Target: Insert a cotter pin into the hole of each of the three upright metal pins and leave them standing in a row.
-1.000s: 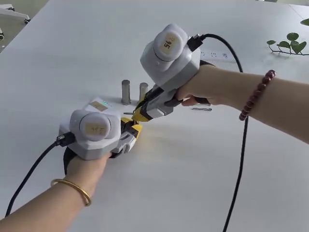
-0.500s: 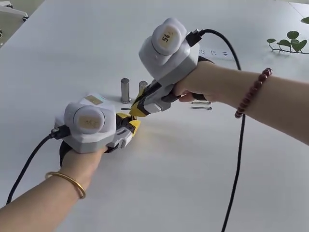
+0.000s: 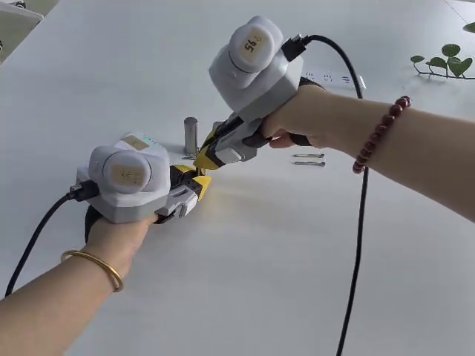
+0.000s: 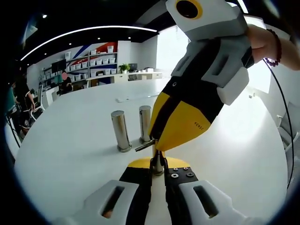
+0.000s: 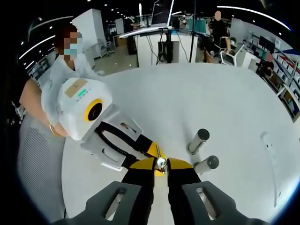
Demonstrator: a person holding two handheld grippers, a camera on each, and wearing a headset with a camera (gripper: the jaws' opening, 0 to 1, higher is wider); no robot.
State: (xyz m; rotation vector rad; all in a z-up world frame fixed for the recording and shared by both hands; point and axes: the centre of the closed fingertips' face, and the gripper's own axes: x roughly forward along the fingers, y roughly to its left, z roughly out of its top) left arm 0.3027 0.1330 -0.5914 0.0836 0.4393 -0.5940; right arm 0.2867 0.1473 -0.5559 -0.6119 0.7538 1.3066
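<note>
Silver pins (image 4: pixel 121 131), yellow-black left tool (image 4: pixel 159 165), white table (image 4: pixel 65 145).

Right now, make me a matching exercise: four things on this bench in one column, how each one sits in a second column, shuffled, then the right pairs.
Things
1. left tool
2. right tool
3. two spare cotter pins
4. two free metal pins

States
A. lying flat on the table
B. shut on a cotter pin
C. standing upright, side by side
D. shut on a metal pin

Pairs: 1-D, 2-B, 3-A, 4-C
</note>
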